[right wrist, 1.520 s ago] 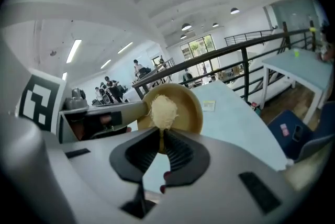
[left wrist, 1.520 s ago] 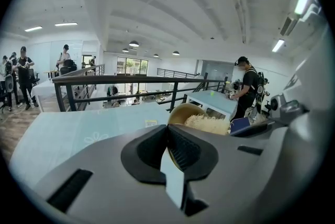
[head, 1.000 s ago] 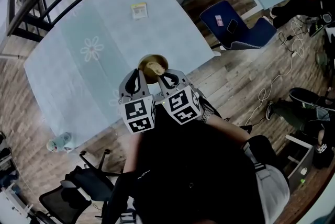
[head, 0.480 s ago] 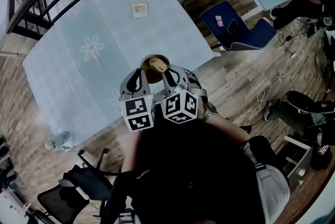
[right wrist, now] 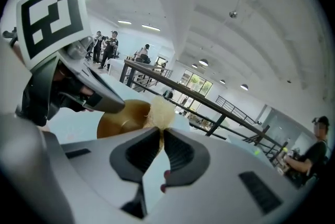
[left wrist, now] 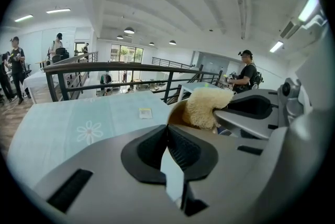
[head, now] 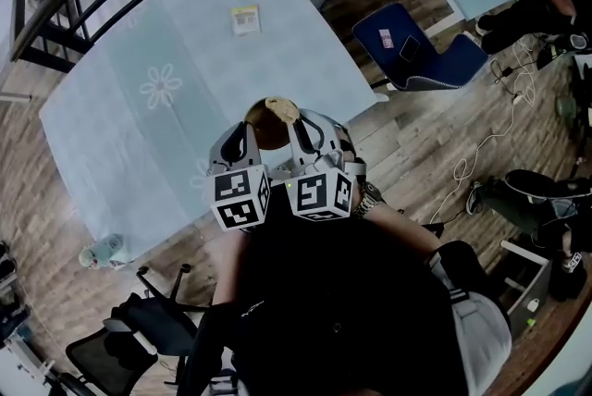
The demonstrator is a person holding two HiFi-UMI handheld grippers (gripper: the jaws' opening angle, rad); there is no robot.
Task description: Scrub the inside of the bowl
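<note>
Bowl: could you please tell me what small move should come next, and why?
Probably sweep the scrubber down along the inner wall of the bowl. The right gripper pinches the scrubber up near the rim, and the left gripper appears to steady the bowl's edge.

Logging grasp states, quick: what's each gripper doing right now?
Left gripper: shut on the rim of the bowl.
Right gripper: shut on the scrubber.

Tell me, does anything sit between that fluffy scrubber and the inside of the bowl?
Nothing visible does. The right gripper is shut on the scrubber, which sits right at the open mouth of the brown bowl. The left gripper pinches the bowl's rim, off to one side of the scrubber.
</note>
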